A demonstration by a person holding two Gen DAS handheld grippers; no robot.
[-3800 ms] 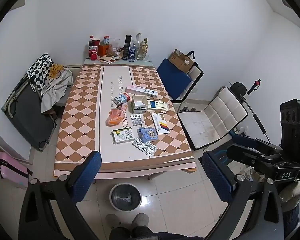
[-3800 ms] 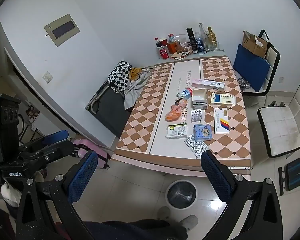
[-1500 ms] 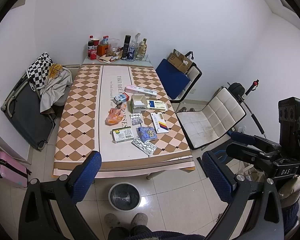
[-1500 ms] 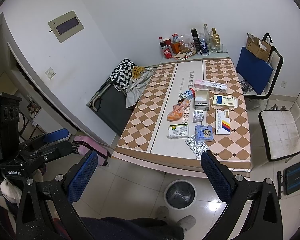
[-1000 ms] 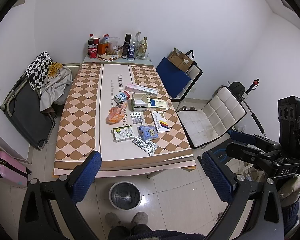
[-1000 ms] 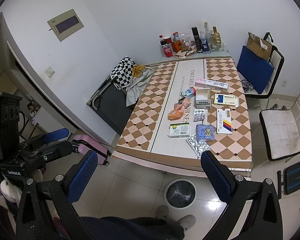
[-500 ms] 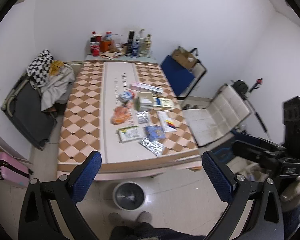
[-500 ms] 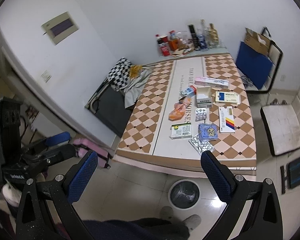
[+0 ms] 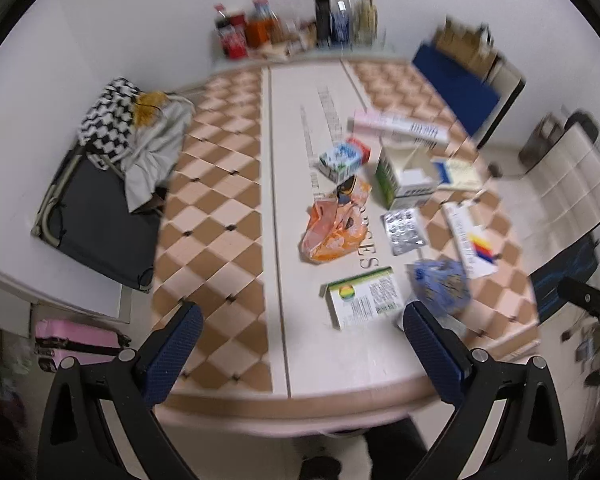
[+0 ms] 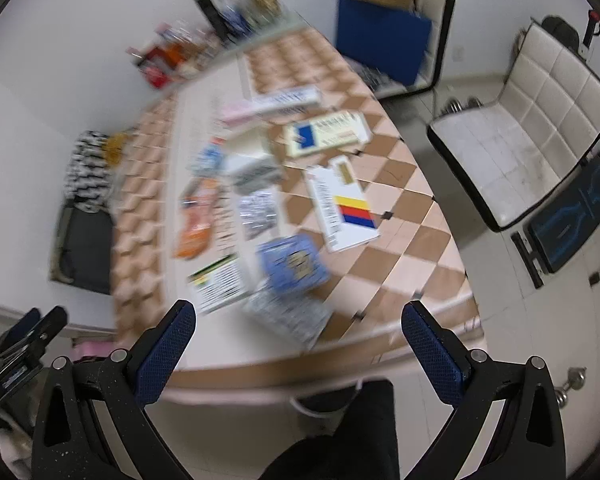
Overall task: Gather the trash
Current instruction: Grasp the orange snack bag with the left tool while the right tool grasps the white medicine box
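Trash lies on the checkered table: an orange wrapper, a green-and-white box, a blue crumpled packet, a blister pack, an open box and a small milk carton. My left gripper is open and empty above the table's near edge. My right gripper is open and empty over the near right corner, just short of a silver foil pack, the blue packet and the striped box. Both views are blurred.
Bottles and cans stand at the table's far end. A dark folding cot with clothes is on the left, a pink suitcase near it. A blue chair and a white chair stand on the right.
Both grippers have moved forward and down toward the table, so the trash looks much larger. The floor bin has dropped out of view. Both stay open.
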